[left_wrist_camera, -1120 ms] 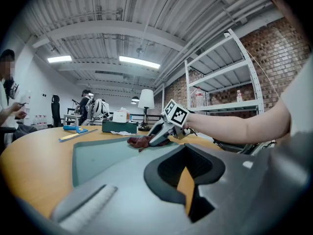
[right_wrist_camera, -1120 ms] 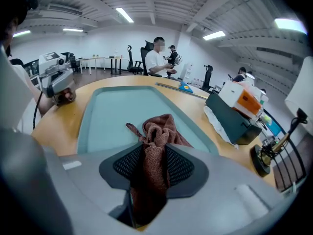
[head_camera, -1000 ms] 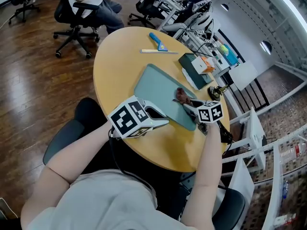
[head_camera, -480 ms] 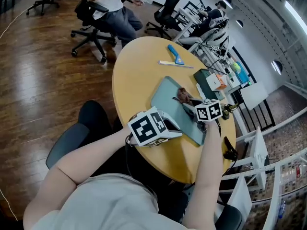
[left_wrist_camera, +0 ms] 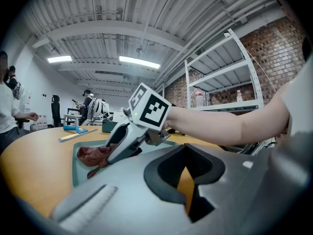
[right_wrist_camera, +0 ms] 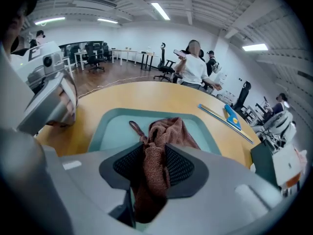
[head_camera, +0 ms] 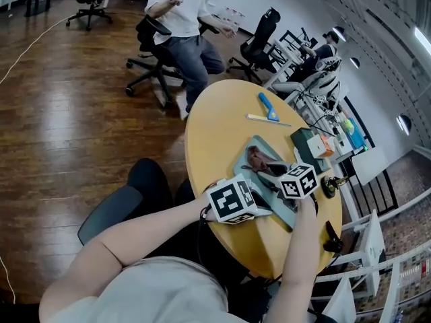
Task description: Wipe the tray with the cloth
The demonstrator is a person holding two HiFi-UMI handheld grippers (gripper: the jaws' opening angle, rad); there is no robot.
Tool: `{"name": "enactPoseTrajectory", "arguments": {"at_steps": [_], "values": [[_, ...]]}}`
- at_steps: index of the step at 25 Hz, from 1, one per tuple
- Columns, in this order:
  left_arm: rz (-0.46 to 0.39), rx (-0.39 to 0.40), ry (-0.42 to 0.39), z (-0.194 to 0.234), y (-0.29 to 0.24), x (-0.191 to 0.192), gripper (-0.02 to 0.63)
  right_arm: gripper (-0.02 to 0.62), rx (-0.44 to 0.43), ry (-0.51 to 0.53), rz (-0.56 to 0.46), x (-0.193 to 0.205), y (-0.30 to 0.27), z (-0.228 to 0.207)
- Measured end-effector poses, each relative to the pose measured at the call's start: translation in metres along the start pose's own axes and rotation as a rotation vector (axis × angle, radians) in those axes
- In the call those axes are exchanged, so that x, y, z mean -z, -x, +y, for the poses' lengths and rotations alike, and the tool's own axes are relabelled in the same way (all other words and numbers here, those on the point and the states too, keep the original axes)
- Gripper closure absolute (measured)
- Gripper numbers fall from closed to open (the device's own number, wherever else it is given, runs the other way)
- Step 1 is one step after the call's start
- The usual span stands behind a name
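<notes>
A teal tray [head_camera: 264, 144] lies on the round yellow table. A brown cloth [head_camera: 256, 159] lies bunched on it, toward its far left part. My right gripper [head_camera: 268, 169] is shut on the cloth's near end. In the right gripper view the cloth [right_wrist_camera: 168, 131] hangs pinched between the black pads [right_wrist_camera: 181, 168] and trails forward over the tray [right_wrist_camera: 117, 126]. My left gripper [head_camera: 264, 210] sits at the tray's near edge with a narrow gap between its jaws and nothing in it. The left gripper view shows the right gripper [left_wrist_camera: 105, 156] pressing the cloth [left_wrist_camera: 88, 155] onto the tray [left_wrist_camera: 80, 175].
A blue scraper [head_camera: 268, 105] and a metal ruler [head_camera: 268, 120] lie at the table's far side. A dark green box [head_camera: 306, 147] with small items on it stands right of the tray. A person [head_camera: 182, 19] sits on an office chair beyond the table.
The head view has swung round. My right gripper has dragged the cloth from the tray's right side toward its far left part. The left gripper has stayed at the near edge.
</notes>
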State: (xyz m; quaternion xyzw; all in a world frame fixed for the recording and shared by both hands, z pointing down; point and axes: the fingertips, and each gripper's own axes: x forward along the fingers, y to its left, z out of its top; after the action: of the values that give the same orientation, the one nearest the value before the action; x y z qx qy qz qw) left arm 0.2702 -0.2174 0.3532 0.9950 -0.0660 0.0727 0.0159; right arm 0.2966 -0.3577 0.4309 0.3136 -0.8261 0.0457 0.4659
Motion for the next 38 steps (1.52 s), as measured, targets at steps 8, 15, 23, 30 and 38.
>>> {"name": "enactPoseTrajectory", "arguments": {"at_steps": [8, 15, 23, 30, 38], "values": [[0.008, -0.004, -0.004, -0.004, -0.004, 0.001, 0.604, 0.454, -0.034, 0.016, -0.003, 0.036, 0.039, 0.038], [0.008, -0.008, -0.006, -0.007, 0.004, -0.002, 0.604, 0.454, 0.058, -0.085, 0.022, 0.073, 0.064, 0.022], [0.006, -0.012, -0.006, -0.009, 0.002, -0.002, 0.604, 0.454, 0.228, -0.201, 0.088, 0.107, 0.065, -0.040], [0.006, -0.007, -0.010, -0.008, 0.003, -0.003, 0.604, 0.454, 0.232, -0.178, 0.093, 0.080, 0.044, -0.055], [0.005, -0.010, -0.008, 0.000, 0.005, -0.007, 0.604, 0.456, 0.101, -0.052, -0.004, 0.013, 0.015, -0.023]]}}
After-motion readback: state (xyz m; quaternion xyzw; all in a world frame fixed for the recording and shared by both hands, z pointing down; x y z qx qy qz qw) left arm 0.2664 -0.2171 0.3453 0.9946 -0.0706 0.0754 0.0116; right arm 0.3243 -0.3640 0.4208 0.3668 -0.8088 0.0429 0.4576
